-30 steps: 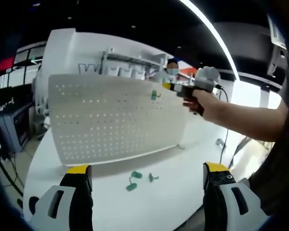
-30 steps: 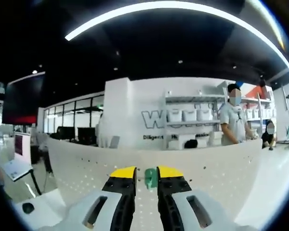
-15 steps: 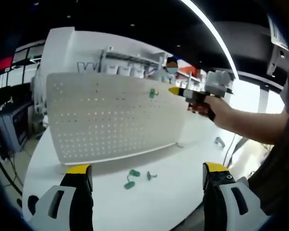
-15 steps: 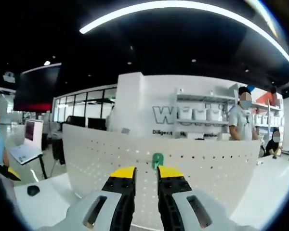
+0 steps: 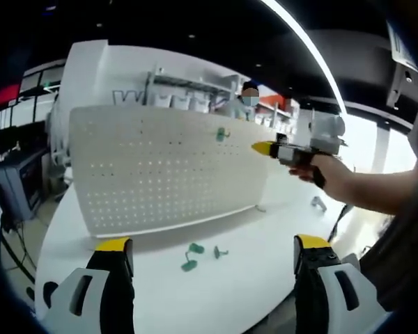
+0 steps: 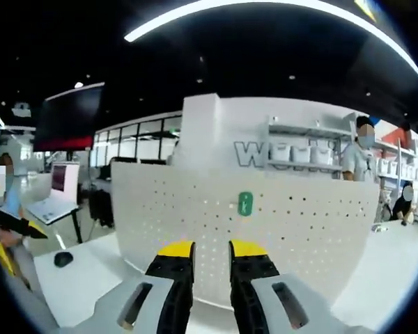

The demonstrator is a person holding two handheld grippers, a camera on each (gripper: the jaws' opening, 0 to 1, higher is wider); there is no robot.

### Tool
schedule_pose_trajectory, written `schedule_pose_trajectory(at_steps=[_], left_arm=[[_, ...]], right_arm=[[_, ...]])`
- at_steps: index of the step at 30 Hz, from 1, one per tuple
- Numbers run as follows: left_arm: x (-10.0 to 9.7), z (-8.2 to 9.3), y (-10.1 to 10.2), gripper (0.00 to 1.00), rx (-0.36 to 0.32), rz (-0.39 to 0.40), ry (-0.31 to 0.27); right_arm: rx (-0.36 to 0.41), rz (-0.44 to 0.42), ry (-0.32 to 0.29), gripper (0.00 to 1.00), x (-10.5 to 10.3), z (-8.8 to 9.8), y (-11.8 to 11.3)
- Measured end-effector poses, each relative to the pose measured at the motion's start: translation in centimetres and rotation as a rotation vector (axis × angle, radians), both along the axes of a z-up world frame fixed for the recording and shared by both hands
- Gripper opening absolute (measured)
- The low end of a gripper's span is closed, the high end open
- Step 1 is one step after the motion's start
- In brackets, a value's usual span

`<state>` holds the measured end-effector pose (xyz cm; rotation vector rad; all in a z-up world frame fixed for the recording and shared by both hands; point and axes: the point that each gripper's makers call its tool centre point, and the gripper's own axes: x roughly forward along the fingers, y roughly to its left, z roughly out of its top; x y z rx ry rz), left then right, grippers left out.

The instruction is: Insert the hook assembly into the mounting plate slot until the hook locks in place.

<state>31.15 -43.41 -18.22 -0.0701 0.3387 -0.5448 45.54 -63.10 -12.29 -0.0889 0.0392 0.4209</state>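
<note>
A white worktop [image 5: 160, 292] in an open, showroom-like room carries an upright white mounting plate [image 5: 160, 167] full of holes, with a green hook assembly [image 6: 245, 203] now seated high on its face. A second ago that hook sat between the right gripper [image 6: 210, 250] jaws; these have since backed off empty and stand narrowly apart, so the hook looks hung, though whether it has locked cannot be told. The left gripper [image 5: 212, 247] hangs with jaws wide, and three spare green hooks [image 5: 198, 255] lie just before the plate's foot.
</note>
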Motion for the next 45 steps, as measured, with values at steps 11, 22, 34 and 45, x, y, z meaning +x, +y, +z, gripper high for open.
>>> schedule_pose_trajectory(at_steps=[11,22,34,45], left_arm=[[-0.2,-0.3,1.0,0.98,0.002,0.027,0.001],[-0.4,-0.8,1.3,0.98,0.007,0.028,0.015],[-0.7,-2.0,1.2,0.99,0.008,0.017,0.058],[-0.8,-2.9,0.9,0.99,0.008,-0.008,0.093]], right_arm=[[-0.016,0.049,0.120,0.29,-3.8,-5.1,0.3],[0.001,0.096,0.180,0.32,-6.9,-6.6,0.9],[0.057,0.120,0.272,0.39,-10.3,-9.4,1.5],[0.113,0.115,0.358,0.41,-13.9,-12.1,1.9]])
